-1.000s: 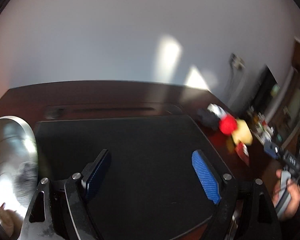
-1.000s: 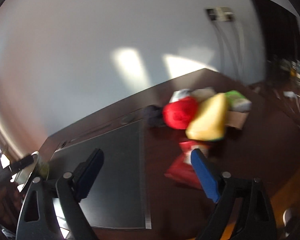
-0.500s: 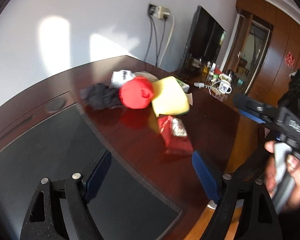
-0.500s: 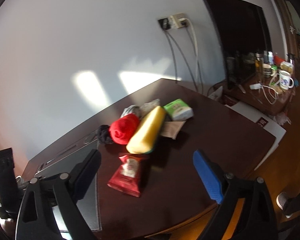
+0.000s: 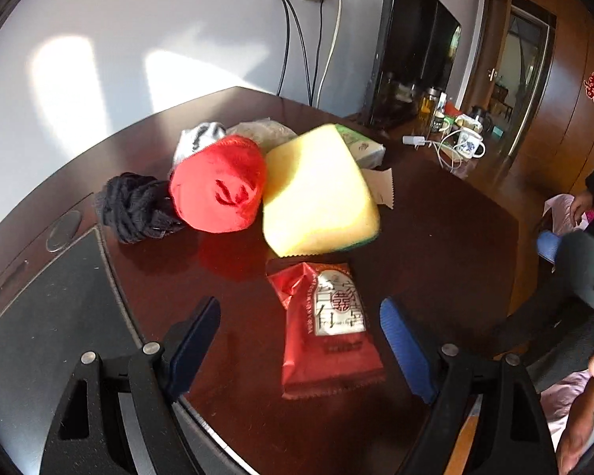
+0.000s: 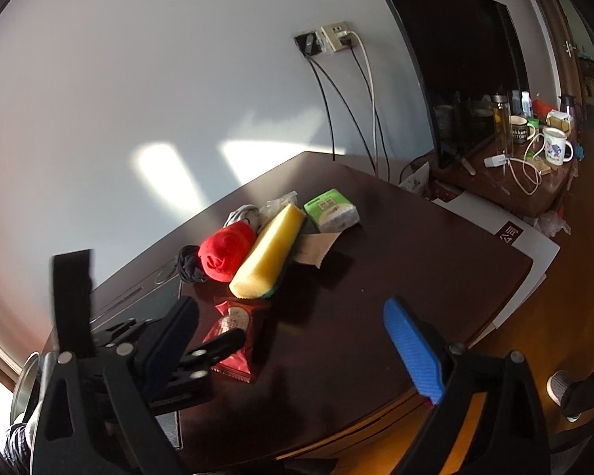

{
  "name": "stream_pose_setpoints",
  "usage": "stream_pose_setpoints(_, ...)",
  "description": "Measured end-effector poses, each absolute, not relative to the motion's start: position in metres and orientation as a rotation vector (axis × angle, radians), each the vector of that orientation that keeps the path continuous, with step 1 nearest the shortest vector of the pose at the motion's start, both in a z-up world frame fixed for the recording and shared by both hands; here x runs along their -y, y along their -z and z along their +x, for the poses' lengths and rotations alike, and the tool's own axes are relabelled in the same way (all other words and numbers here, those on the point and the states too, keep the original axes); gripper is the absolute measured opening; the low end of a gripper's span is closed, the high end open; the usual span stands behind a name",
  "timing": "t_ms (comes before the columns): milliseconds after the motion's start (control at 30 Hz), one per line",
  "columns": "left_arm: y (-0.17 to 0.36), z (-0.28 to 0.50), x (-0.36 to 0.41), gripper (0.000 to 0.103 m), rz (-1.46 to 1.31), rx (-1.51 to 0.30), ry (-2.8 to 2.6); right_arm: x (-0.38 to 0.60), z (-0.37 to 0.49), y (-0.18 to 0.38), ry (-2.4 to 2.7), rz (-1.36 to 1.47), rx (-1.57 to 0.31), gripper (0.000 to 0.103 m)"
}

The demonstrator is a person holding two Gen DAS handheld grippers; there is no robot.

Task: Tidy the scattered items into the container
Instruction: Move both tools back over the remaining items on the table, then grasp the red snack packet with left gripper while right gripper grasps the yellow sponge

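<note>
A red snack packet (image 5: 330,326) lies on the dark wooden table between the fingers of my open left gripper (image 5: 301,336). Behind it sit a yellow sponge (image 5: 316,194), a red knit item (image 5: 219,186), a black knit bundle (image 5: 138,208), a grey-white sock (image 5: 200,138) and a green tissue pack (image 5: 360,146). My right gripper (image 6: 293,340) is open and empty, held farther back over the table's near edge; the same pile shows ahead of it: packet (image 6: 237,332), sponge (image 6: 269,253), tissue pack (image 6: 330,209). The metal bowl's rim (image 6: 23,384) shows at the far left.
A black mat (image 5: 47,324) covers the table's left part. A TV (image 6: 463,67), mugs (image 6: 554,146), bottles and cables stand on a side cabinet at the right. Wall sockets with hanging cables (image 6: 332,39) are behind the table.
Both grippers swung right, away from the mat and metal bowl, toward the pile. The left one closed in over the red packet; the right view pulled back.
</note>
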State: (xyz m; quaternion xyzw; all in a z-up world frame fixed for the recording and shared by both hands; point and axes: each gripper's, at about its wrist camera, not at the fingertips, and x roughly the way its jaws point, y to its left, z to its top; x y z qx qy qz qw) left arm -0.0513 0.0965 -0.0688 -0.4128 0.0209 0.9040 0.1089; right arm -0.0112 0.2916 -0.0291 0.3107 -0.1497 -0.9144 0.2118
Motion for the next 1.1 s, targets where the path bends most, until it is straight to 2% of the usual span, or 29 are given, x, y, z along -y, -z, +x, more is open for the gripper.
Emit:
stream_pose_setpoints(133,0.076,-0.055,-0.101,0.082,-1.229,-0.088,-2.663,-0.294,-0.009,0.030,2.536,0.854,0.414,0.097)
stream_pose_setpoints(167,0.076,-0.055,-0.100,0.078,-1.225,-0.079,-2.663,-0.295,-0.009,0.030,2.537,0.849,0.414,0.098)
stream_pose_setpoints(200,0.076,-0.055,-0.098,0.068,-1.223,-0.076,-2.660,-0.296,-0.008,0.030,2.539,0.845,0.415,0.100)
stream_pose_setpoints(233,0.076,-0.054,-0.097,0.063,-1.221,-0.072,-2.658,-0.297,-0.008,0.030,2.542,0.841,0.417,0.100)
stream_pose_setpoints(433,0.076,-0.052,-0.090,0.061,-1.208,-0.050,-2.644,-0.301,-0.007,0.033,2.536,0.840,0.438,0.100)
stream_pose_setpoints(467,0.076,-0.052,-0.088,0.059,-1.206,-0.046,-2.641,-0.301,-0.007,0.033,2.536,0.843,0.437,0.100)
stream_pose_setpoints(500,0.076,-0.051,-0.087,0.052,-1.204,-0.043,-2.639,-0.301,-0.007,0.034,2.535,0.846,0.437,0.100)
stream_pose_setpoints(600,0.077,-0.050,-0.083,0.046,-1.197,-0.032,-2.632,-0.301,-0.007,0.036,2.533,0.852,0.437,0.100)
stream_pose_setpoints(967,0.048,-0.012,-0.034,0.045,-1.067,0.078,-2.707,-0.293,-0.016,0.039,2.523,0.880,0.415,0.100)
stream_pose_setpoints(1100,0.042,0.001,-0.019,0.045,-1.031,0.100,-2.745,-0.289,-0.032,0.045,2.423,0.920,0.522,0.100)
